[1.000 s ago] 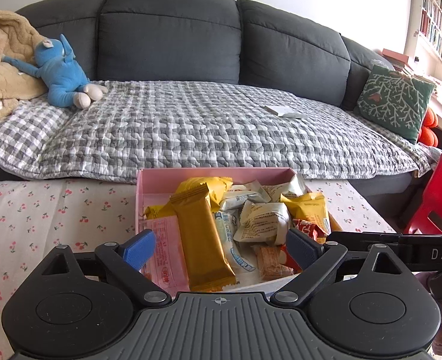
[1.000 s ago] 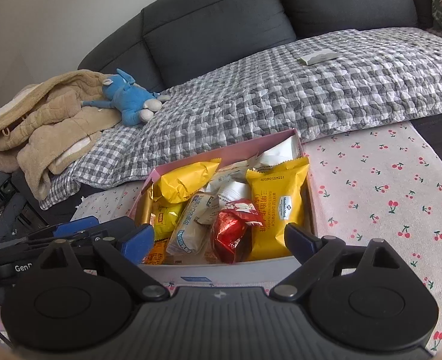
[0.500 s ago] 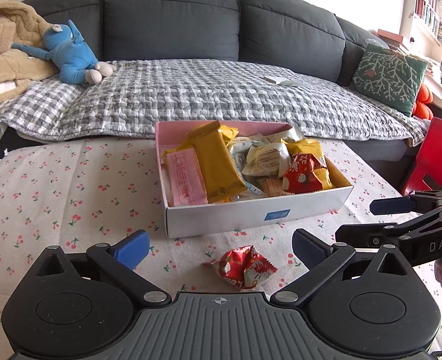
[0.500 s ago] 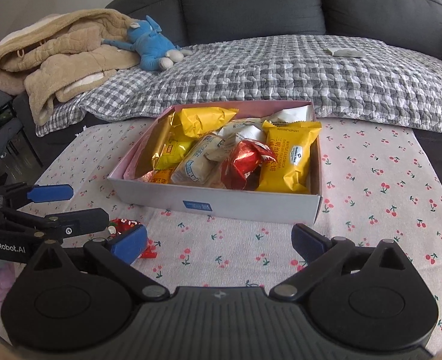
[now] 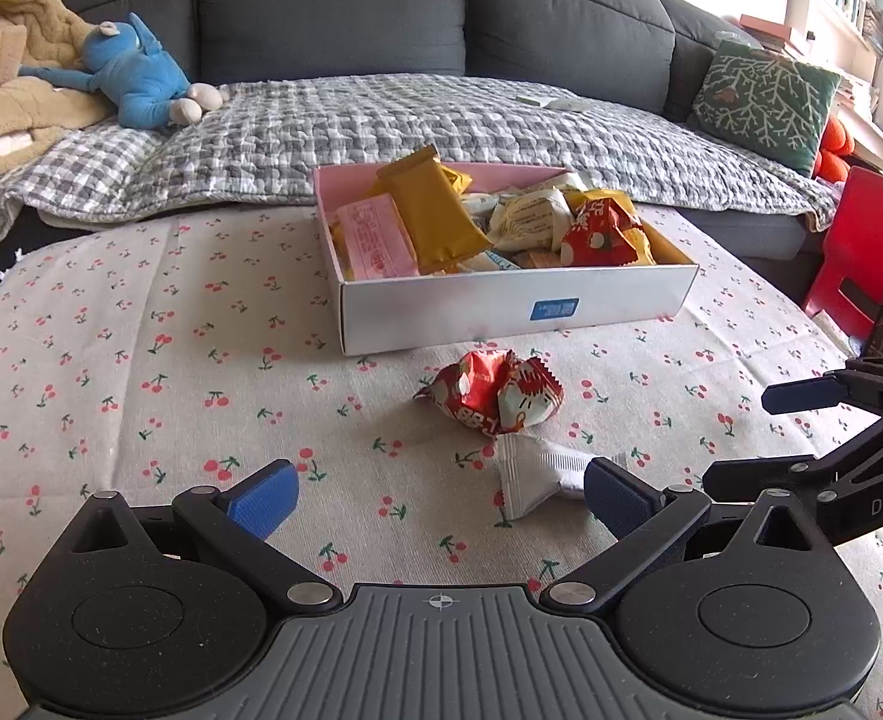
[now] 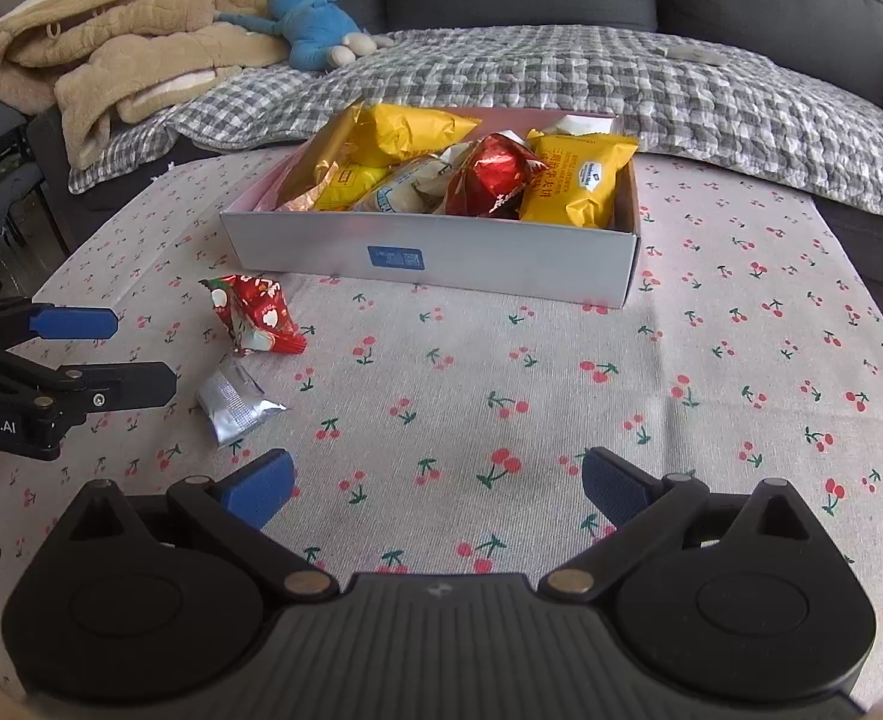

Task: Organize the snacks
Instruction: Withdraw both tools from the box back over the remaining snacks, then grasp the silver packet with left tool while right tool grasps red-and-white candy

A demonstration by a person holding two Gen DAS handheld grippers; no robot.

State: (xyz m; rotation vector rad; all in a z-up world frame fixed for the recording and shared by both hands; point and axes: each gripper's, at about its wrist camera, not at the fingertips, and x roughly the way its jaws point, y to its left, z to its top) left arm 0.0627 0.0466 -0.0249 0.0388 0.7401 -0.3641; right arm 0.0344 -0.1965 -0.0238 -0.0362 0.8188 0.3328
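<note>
A white box with a pink inside stands on the cherry-print tablecloth, filled with several snack packets. A crumpled red snack packet lies on the cloth in front of the box. A small silver-white packet lies just nearer. My left gripper is open and empty, close behind the silver packet. My right gripper is open and empty over bare cloth, to the right of both loose packets.
A grey sofa with a checked blanket runs behind the table. A blue plush toy and beige bedding lie on it at the left. A green cushion and a red chair are at the right.
Both grippers have pulled back from over the box toward the near side of the table. The red packet and then the silver packet have come into view on the cloth.
</note>
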